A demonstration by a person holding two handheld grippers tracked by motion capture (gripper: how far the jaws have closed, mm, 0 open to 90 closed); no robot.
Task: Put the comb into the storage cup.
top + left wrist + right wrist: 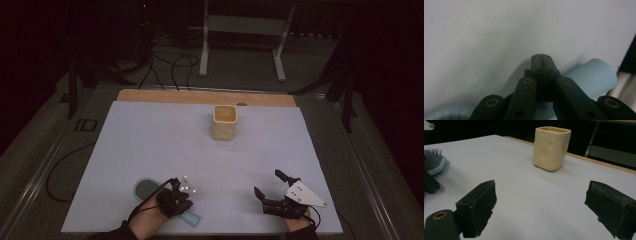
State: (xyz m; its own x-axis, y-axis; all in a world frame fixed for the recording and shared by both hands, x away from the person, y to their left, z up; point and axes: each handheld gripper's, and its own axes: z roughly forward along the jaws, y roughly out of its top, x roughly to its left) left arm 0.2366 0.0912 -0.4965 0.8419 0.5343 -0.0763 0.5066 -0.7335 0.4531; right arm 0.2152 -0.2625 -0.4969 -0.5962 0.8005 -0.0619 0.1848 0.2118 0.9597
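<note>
A hairbrush with a light blue handle (192,218) and a dark bristled head (145,188) lies at the mat's near left. My left gripper (176,199) hovers over the brush's middle. In the left gripper view, my left gripper (541,61) has its jaws shut tip to tip with nothing between them. The blue handle (596,76) lies just beside and under them. My right gripper (267,183) rests near the front right, with its jaws wide open. In the right gripper view, my right gripper (544,207) faces a cream cup (551,147), with the brush head (432,161) at the left.
The cream cup (224,122) stands upright at the far middle of the pale mat (150,145). A wooden table edge (165,96) runs behind it. Cables and a metal stand's legs (205,45) lie on the dark floor beyond.
</note>
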